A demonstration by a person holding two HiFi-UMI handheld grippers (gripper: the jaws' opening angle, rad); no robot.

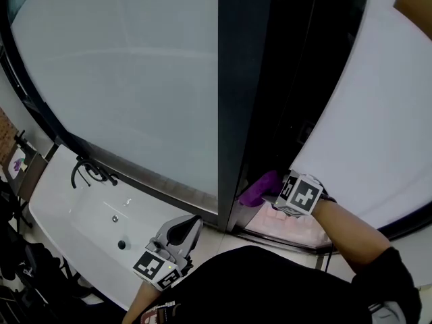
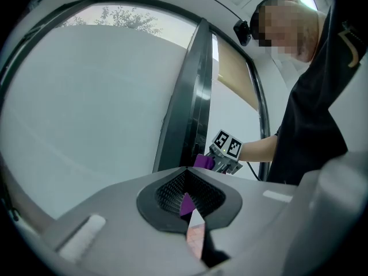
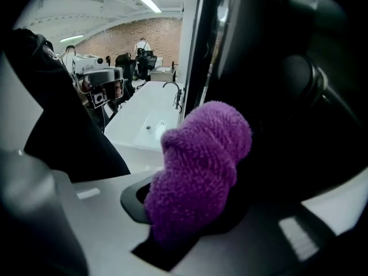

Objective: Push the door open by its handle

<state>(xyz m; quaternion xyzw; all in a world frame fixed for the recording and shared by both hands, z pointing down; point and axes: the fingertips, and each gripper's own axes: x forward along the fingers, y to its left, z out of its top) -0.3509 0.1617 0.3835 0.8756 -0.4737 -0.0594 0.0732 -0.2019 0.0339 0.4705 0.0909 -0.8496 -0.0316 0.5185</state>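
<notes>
While the left claw (image 2: 188, 204) hangs low in front of the person's dark top, its two jaws meet with only a sliver of a gap at the tips, and they hold nothing. Just beside it on the left runs a white counter (image 1: 61, 194) with a sunken sink basin (image 1: 94, 211). The basin shows a small round drain fitting (image 1: 115, 218) in its floor and another dark round spot nearer the front. A black faucet (image 1: 88, 173) curves over its far rim.

Further forward and to the right, the right claw (image 1: 271, 193) is stretched out on a bare forearm. Its jaws are clamped on a bunched purple cloth (image 3: 201, 165), which bulges up and out between them. The cloth sits against the lower part of the door (image 1: 243, 79), right at its dark upright edge.

That edge rises straight ahead. A wide frosted glass pane (image 1: 135, 79) lies to its left, and a dark band and then a white panel (image 1: 378, 113) lie to its right. The handle itself does not stand out clearly against the dark band, so I cannot tell whether the cloth touches it.

Past the sink, the right gripper view shows a room with a brick back wall (image 3: 126, 36) and ceiling strip lights (image 3: 150, 4).
</notes>
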